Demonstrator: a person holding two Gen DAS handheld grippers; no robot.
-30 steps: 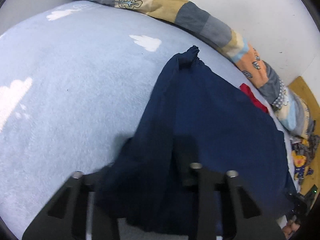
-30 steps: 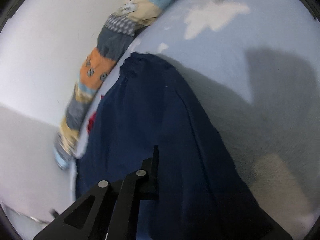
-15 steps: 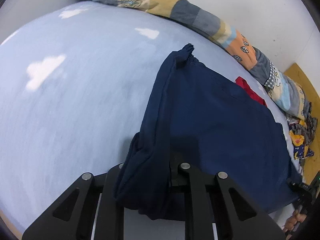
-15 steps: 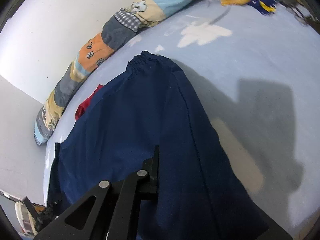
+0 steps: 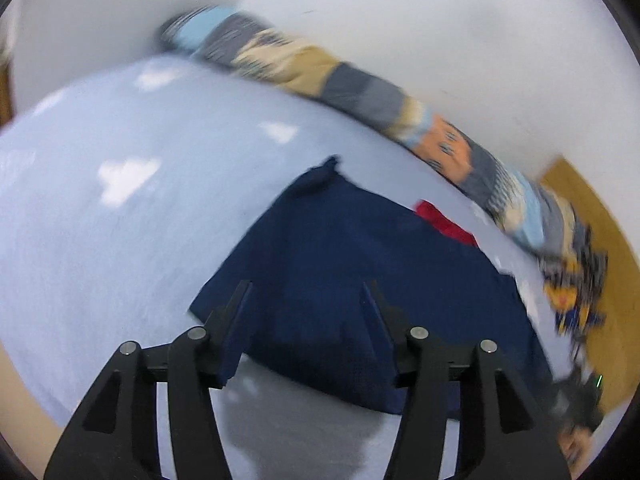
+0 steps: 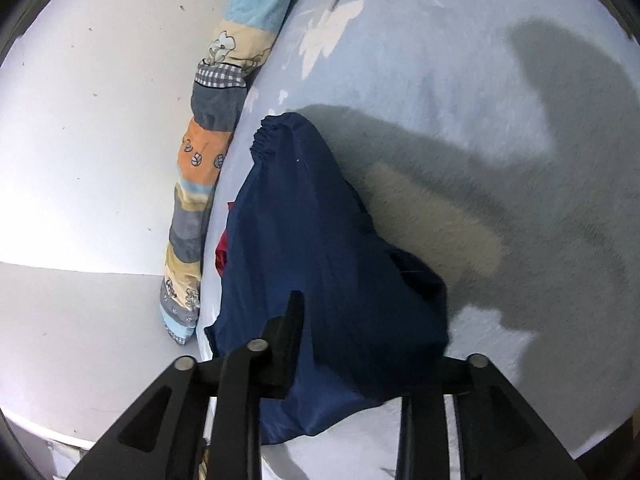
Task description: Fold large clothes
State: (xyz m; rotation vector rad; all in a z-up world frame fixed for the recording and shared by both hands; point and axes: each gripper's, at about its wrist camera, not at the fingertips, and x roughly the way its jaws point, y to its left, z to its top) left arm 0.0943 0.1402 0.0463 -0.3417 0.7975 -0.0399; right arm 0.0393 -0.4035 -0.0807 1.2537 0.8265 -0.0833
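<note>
Left gripper [image 5: 306, 294]: formerly closed on a bunched fold of the navy garment [image 5: 360, 280], now with jaws spread wide and nothing between them; the fabric it held has dropped flat onto the pale blue bedcover [image 5: 120, 220]. Left wrist view: lifted and tilted back, blurred by motion, taking in more white wall [image 5: 440, 20] and the whole patchwork bolster [image 5: 360, 96]. Right gripper [image 6: 360, 320]: jaws wider than a half-second ago, the far finger now showing at the right, cloth draped between the two. Garment, right view: formerly smooth, now slumped into a rounded heap at its near end.
</note>
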